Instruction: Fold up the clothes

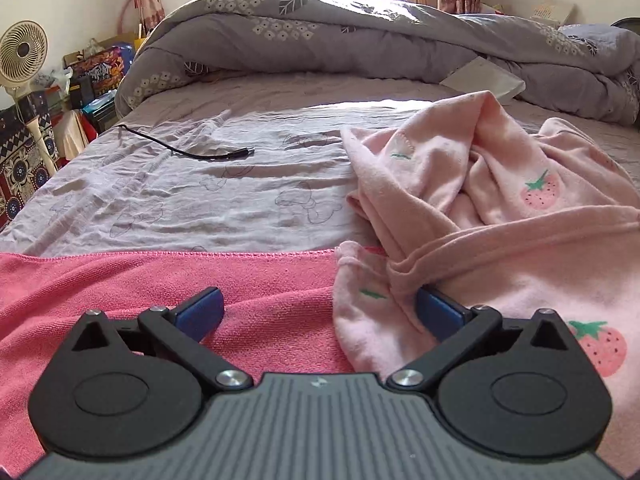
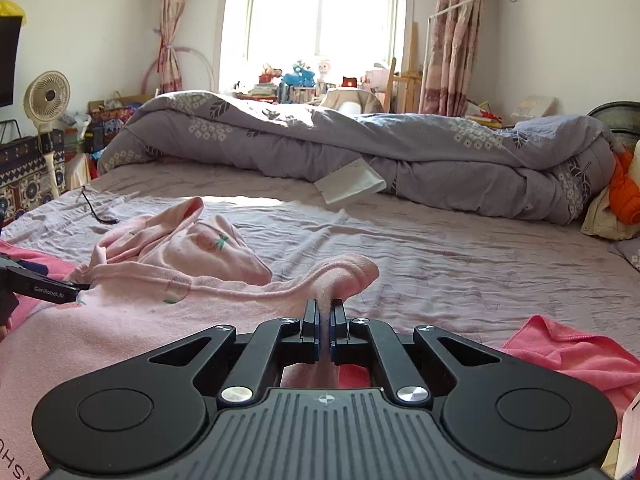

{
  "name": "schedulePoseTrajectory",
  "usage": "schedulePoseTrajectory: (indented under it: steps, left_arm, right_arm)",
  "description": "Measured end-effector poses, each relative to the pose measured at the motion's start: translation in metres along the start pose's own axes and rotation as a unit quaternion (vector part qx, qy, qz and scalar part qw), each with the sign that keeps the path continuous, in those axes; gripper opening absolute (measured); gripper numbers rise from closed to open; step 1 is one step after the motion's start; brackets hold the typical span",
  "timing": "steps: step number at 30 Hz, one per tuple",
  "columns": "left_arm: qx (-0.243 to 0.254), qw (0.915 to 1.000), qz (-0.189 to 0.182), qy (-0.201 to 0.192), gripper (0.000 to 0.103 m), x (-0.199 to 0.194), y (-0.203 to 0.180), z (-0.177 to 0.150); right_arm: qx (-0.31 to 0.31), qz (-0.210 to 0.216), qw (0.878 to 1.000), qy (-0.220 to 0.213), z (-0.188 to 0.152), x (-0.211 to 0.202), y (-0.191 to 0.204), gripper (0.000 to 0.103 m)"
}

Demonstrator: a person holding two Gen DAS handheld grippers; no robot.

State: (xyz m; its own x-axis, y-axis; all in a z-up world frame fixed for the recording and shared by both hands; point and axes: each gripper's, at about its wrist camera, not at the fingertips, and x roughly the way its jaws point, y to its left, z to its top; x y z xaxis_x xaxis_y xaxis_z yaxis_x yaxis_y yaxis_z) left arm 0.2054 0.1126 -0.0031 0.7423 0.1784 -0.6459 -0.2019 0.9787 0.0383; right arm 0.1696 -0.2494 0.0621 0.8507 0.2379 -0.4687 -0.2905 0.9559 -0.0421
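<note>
The right hand-held gripper (image 2: 325,334) is pinching a raised fold of the pink strawberry garment (image 2: 132,320), jaws clamped on it. The left hand-held gripper (image 1: 320,312) is sitting spread apart, its right finger (image 1: 438,312) touching the garment's edge, over a pink towel (image 1: 160,284) on the bed (image 1: 180,184).

"GenRobot.AI" is printed in white on the left gripper (image 2: 44,286) finger's side.
</note>
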Motion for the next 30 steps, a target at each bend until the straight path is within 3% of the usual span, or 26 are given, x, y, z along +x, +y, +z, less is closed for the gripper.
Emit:
schedulePoseTrajectory:
  steps: [5, 6, 9, 11, 13, 18, 24, 27, 30]
  left_arm:
    - [0.0, 1.0, -0.007, -0.005, 0.101, -0.003, 0.001, 0.0]
    - [0.004, 0.9997, -0.021, -0.011, 0.094, -0.006, 0.0, -0.001]
    - [0.022, 0.9962, -0.078, -0.032, 0.049, -0.016, -0.005, -0.003]
    - [0.036, 0.9957, -0.075, -0.041, 0.041, -0.02, -0.011, -0.003]
    - [0.044, 0.9946, -0.076, -0.056, 0.004, -0.028, -0.016, -0.003]
    - [0.023, 0.9905, -0.058, -0.123, 0.004, -0.065, -0.011, 0.01]
    - [0.016, 0.9734, -0.036, -0.226, 0.004, -0.112, 0.007, 0.037]
    - [0.013, 0.9728, -0.006, -0.231, 0.004, -0.106, 0.011, 0.038]
    - [0.014, 0.9821, 0.018, -0.187, 0.004, -0.069, 0.013, 0.029]
  right_arm:
    - [0.008, 0.0, 1.0, 0.014, -0.012, 0.006, -0.001, 0.006]
    - [0.007, -0.001, 1.0, 0.016, -0.013, 0.008, 0.0, 0.006]
    - [0.007, -0.001, 1.0, 0.025, -0.017, 0.012, 0.002, 0.006]
    - [0.007, -0.003, 1.0, 0.029, -0.019, 0.013, 0.002, 0.006]
    - [0.003, -0.007, 1.0, 0.026, -0.022, 0.013, 0.004, 0.006]
    - [-0.05, -0.044, 0.998, -0.018, -0.019, -0.004, 0.012, 0.006]
    - [-0.111, -0.074, 0.987, -0.094, -0.001, -0.023, 0.025, 0.006]
    - [-0.118, -0.085, 0.984, -0.101, 0.003, -0.012, 0.025, 0.006]
    - [-0.111, -0.097, 0.986, -0.081, 0.0, 0.014, 0.019, 0.006]
